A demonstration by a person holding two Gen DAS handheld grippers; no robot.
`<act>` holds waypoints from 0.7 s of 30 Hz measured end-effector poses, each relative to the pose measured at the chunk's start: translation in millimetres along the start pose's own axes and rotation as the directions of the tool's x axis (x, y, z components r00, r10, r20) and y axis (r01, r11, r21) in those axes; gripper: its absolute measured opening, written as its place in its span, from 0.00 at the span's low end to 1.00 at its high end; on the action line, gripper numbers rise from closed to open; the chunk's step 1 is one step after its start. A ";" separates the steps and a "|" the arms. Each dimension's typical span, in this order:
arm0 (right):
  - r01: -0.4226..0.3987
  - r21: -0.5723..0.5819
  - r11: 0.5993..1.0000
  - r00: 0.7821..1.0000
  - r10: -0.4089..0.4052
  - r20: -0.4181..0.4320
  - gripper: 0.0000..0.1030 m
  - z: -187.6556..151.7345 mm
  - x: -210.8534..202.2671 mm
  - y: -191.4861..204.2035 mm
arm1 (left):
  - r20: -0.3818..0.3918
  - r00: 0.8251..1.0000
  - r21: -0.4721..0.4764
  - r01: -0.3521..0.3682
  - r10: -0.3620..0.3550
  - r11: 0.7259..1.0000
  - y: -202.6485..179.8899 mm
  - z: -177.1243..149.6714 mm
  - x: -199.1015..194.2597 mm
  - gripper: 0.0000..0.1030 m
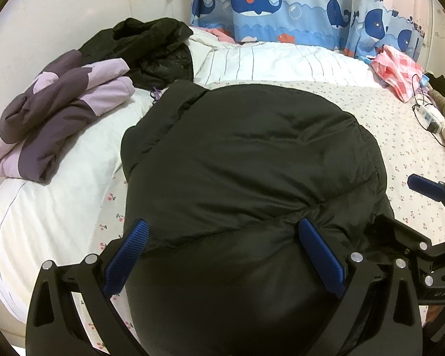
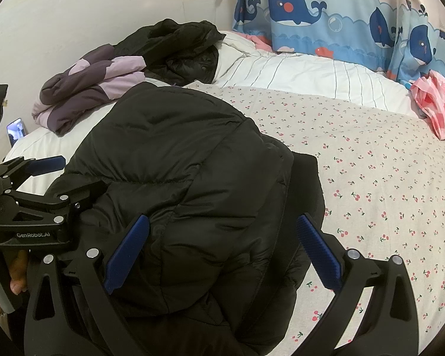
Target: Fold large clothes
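Left gripper [image 1: 222, 231] spread wide over black puffer jacket [image 1: 246, 160] — right gripper [image 2: 222, 227] likewise (contact unclear).

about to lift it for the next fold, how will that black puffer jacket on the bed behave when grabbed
The black puffer jacket will probably flop and sag: it lies in soft bulging quilted panels on the bed sheet. Its shiny shell looks slick, so it may slide in a shallow pinch. It likely feels light for its bulk and springs back after pressing. Both the left gripper and right gripper are open.
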State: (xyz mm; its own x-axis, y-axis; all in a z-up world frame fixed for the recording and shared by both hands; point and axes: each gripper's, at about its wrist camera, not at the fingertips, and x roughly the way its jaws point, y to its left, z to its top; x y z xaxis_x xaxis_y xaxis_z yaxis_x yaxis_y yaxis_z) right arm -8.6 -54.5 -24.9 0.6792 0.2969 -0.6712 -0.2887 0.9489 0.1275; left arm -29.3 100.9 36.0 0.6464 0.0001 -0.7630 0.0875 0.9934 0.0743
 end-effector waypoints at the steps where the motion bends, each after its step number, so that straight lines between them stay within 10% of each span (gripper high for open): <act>1: 0.000 0.001 1.000 1.000 0.000 0.000 0.93 0.0 -0.1 0.0 | 0.000 1.000 0.001 -0.007 0.007 1.000 -1.3 0.4 -0.6 0.94; 21: -0.002 -0.005 1.000 1.000 0.002 -0.001 0.93 -1.9 2.0 1.1 | 0.032 0.996 0.032 -0.080 0.079 0.996 -12.9 4.0 -12.2 0.94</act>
State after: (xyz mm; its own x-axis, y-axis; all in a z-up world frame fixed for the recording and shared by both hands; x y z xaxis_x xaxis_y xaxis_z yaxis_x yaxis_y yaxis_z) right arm -8.8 -53.1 -27.5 0.6779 0.2986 -0.6718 -0.2934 0.9478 0.1252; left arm -35.3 87.6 46.9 0.6756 0.0753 -0.7334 0.0595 0.9860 0.1560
